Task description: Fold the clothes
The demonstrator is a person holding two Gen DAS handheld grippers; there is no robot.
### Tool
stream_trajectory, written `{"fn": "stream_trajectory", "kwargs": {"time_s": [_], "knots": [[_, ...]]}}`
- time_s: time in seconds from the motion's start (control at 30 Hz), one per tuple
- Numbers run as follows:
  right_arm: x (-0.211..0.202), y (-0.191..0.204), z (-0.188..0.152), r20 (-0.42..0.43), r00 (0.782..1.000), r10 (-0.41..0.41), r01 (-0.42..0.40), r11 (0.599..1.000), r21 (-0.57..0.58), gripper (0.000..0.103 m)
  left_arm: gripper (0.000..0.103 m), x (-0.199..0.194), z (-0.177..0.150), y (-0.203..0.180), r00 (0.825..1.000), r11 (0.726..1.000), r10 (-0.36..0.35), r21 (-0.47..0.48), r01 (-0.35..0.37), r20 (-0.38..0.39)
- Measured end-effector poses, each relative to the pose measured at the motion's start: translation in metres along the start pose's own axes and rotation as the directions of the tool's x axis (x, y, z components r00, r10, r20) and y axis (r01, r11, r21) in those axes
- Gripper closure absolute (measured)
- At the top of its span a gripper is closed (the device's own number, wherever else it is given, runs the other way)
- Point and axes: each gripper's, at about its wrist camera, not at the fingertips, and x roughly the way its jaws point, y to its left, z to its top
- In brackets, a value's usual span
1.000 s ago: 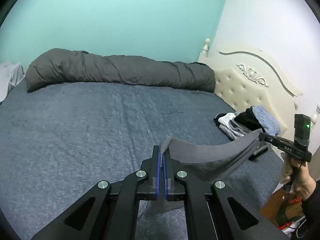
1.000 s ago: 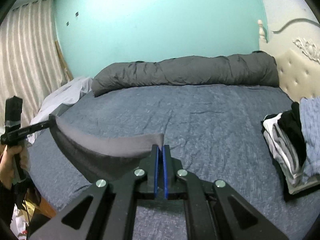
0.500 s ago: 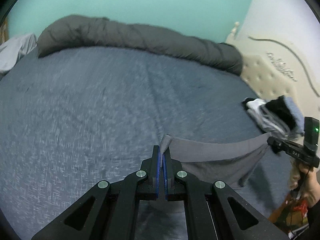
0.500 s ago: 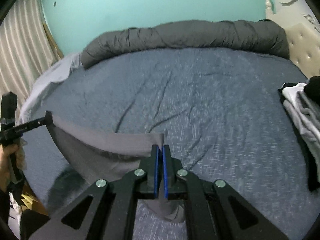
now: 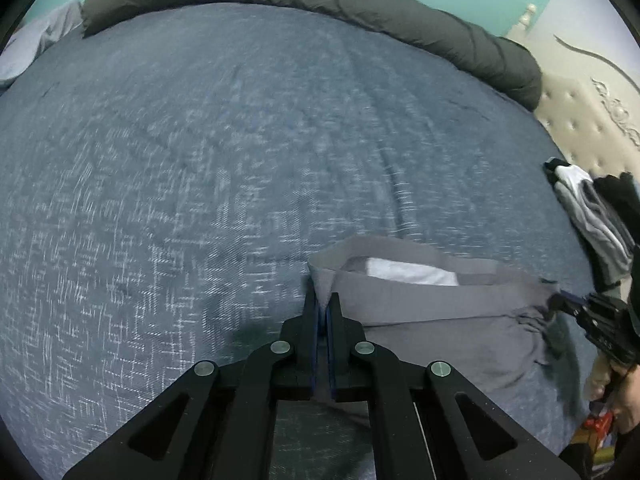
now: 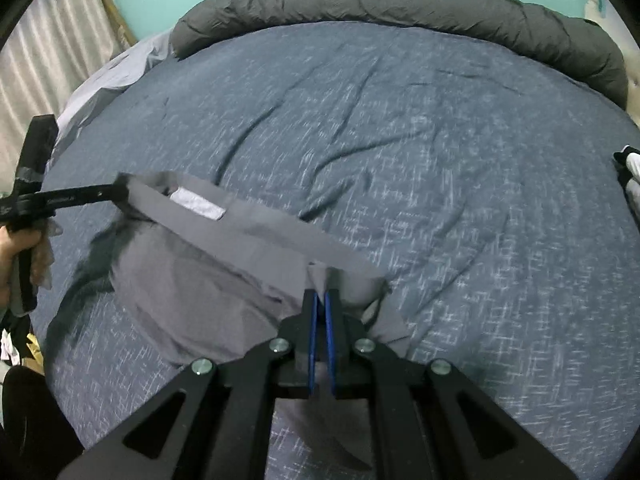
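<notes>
Your left gripper (image 5: 322,304) has its fingers pressed together on one corner of the grey garment (image 5: 440,320), low in the middle of the left wrist view. Your right gripper (image 6: 321,298) pinches the opposite corner the same way, low in the middle of the right wrist view. Between the two, the waistband is pulled into a straight band, and a white label (image 6: 197,205) shows inside it. The rest of the garment lies rumpled on the blue bedsheet (image 5: 200,160) below the band.

In the left wrist view, your right gripper appears at the right edge, gripping the far end of the band. A pile of folded clothes (image 5: 592,216) sits at the right edge above it, well apart from the garment. A dark rolled duvet (image 6: 400,4) runs along the top of both views.
</notes>
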Motion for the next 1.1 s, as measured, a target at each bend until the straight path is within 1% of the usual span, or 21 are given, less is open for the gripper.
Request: {"fn": "stream_trajectory", "kwargs": {"time_s": [0.03, 0.07, 0.13, 0.2, 0.27, 0.33, 0.43, 0.53, 0.7, 0.73, 0.77, 0.8, 0.83, 0.87, 0.9, 0.93, 1.03, 1.1], "knots": [[0.0, -0.002, -0.001, -0.001, 1.0, 0.008, -0.008, 1.0, 0.007, 0.098, 0.097, -0.001, -0.002, 0.001, 1.0, 1.0, 0.007, -0.005, -0.007, 0.005], [-0.001, -0.004, -0.002, -0.002, 1.0, 0.019, -0.019, 1.0, 0.018, 0.098, 0.089, -0.003, -0.003, 0.0, 1.0, 1.0, 0.018, -0.003, -0.018, 0.015], [-0.003, -0.009, -0.003, 0.003, 1.0, 0.031, -0.031, 0.999, 0.039, 0.097, 0.084, -0.009, -0.006, -0.005, 0.999, 1.0, 0.023, 0.011, -0.023, 0.035], [-0.006, -0.014, -0.004, 0.01, 0.999, 0.039, -0.039, 0.997, 0.061, 0.089, 0.081, -0.015, -0.009, -0.012, 0.998, 0.999, 0.021, 0.033, -0.022, 0.055], [-0.008, -0.019, -0.006, 0.018, 0.999, 0.046, -0.048, 0.996, 0.082, 0.085, 0.067, -0.019, -0.013, -0.018, 0.998, 0.999, 0.02, 0.045, -0.023, 0.065], [-0.011, -0.024, -0.007, 0.026, 0.998, 0.054, -0.056, 0.993, 0.103, 0.085, 0.062, -0.015, -0.015, -0.025, 0.999, 0.998, 0.0, 0.058, -0.003, 0.053], [-0.015, -0.031, -0.009, 0.037, 0.997, 0.065, -0.069, 0.988, 0.135, 0.084, 0.061, -0.003, -0.015, -0.031, 0.999, 0.997, 0.014, 0.075, -0.017, 0.035], [-0.017, -0.036, -0.011, 0.045, 0.996, 0.071, -0.077, 0.985, 0.153, 0.084, 0.061, 0.011, -0.01, -0.03, 0.999, 0.997, 0.041, 0.068, -0.043, 0.03], [-0.017, -0.039, -0.013, 0.049, 0.996, 0.074, -0.081, 0.983, 0.163, 0.084, 0.061, 0.026, -0.005, -0.03, 0.996, 0.991, 0.087, 0.1, -0.09, 0.037], [-0.016, -0.04, -0.013, 0.049, 0.996, 0.074, -0.081, 0.983, 0.166, 0.084, 0.064, 0.029, -0.004, -0.031, 0.995, 0.99, 0.091, 0.109, -0.095, 0.038], [-0.016, -0.041, -0.014, 0.048, 0.996, 0.074, -0.081, 0.982, 0.169, 0.084, 0.072, 0.031, -0.004, -0.032, 0.995, 0.989, 0.091, 0.118, -0.094, 0.037], [-0.015, -0.041, -0.014, 0.048, 0.996, 0.073, -0.08, 0.982, 0.171, 0.084, 0.077, 0.032, -0.004, -0.033, 0.995, 0.987, 0.093, 0.129, -0.097, 0.036], [-0.014, -0.042, -0.014, 0.047, 0.996, 0.072, -0.079, 0.982, 0.173, 0.084, 0.086, 0.033, -0.005, -0.034, 0.995, 0.985, 0.097, 0.139, -0.101, 0.035], [-0.014, -0.042, -0.015, 0.046, 0.996, 0.072, -0.079, 0.981, 0.175, 0.084, 0.091, 0.034, -0.005, -0.036, 0.994, 0.984, 0.099, 0.146, -0.104, 0.035], [-0.013, -0.042, -0.015, 0.046, 0.996, 0.071, -0.078, 0.981, 0.177, 0.084, 0.094, 0.035, -0.005, -0.036, 0.995, 0.984, 0.097, 0.15, -0.101, 0.034], [-0.013, -0.043, -0.015, 0.046, 0.996, 0.071, -0.078, 0.981, 0.178, 0.084, 0.102, 0.036, -0.006, -0.037, 0.995, 0.983, 0.094, 0.153, -0.098, 0.033], [-0.014, -0.045, -0.014, 0.049, 0.996, 0.072, -0.08, 0.979, 0.186, 0.084, 0.103, 0.035, -0.008, -0.037, 0.995, 0.981, 0.09, 0.167, -0.095, 0.038], [-0.015, -0.048, -0.013, 0.056, 0.996, 0.072, -0.082, 0.977, 0.196, 0.084, 0.103, 0.03, -0.008, -0.036, 0.995, 0.981, 0.086, 0.171, -0.094, 0.056]]}}
